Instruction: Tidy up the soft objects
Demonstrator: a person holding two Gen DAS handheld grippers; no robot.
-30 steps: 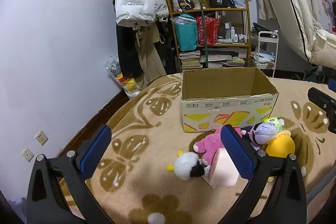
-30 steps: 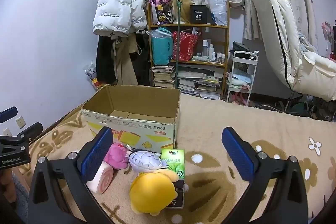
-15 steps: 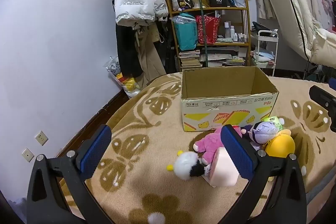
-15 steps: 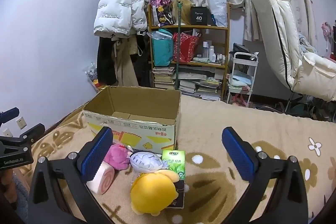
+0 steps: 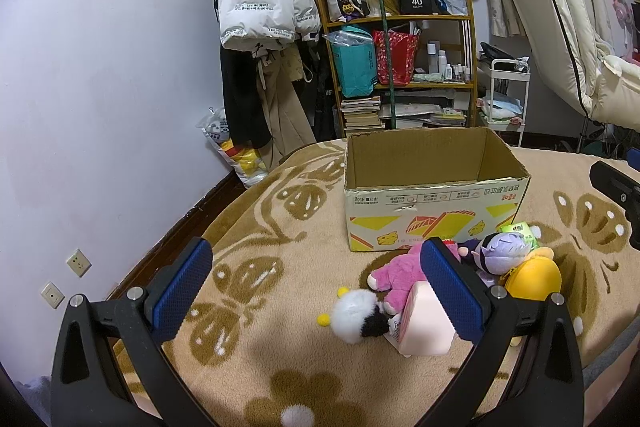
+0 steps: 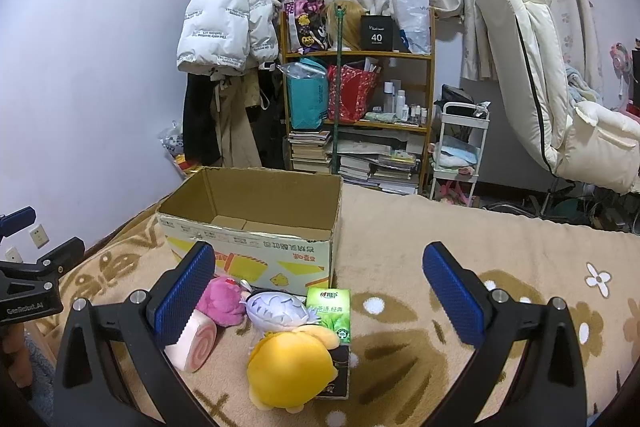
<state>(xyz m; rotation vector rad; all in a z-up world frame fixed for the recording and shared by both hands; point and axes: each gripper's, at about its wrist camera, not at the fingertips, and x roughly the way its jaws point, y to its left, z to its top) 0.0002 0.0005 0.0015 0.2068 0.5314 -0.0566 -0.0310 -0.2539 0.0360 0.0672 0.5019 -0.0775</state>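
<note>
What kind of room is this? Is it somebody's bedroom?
Probably yes, a lived-in bedroom. A white puffer jacket hangs on the wall, a wooden shelf is crammed with bags, bottles and books, and plush toys lie on a fuzzy beige blanket.

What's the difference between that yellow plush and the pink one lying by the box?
The yellow plush is a smooth, rounded blob; the pink plush is fuzzier, with limbs sticking out. The yellow plush lies farther from the cardboard box and rests partly on a dark packet, while the pink plush lies close to the box front on the blanket. The yellow plush looks bulkier than the pink one. Both are soft toys still outside the box, and neither open gripper touches them.
</note>
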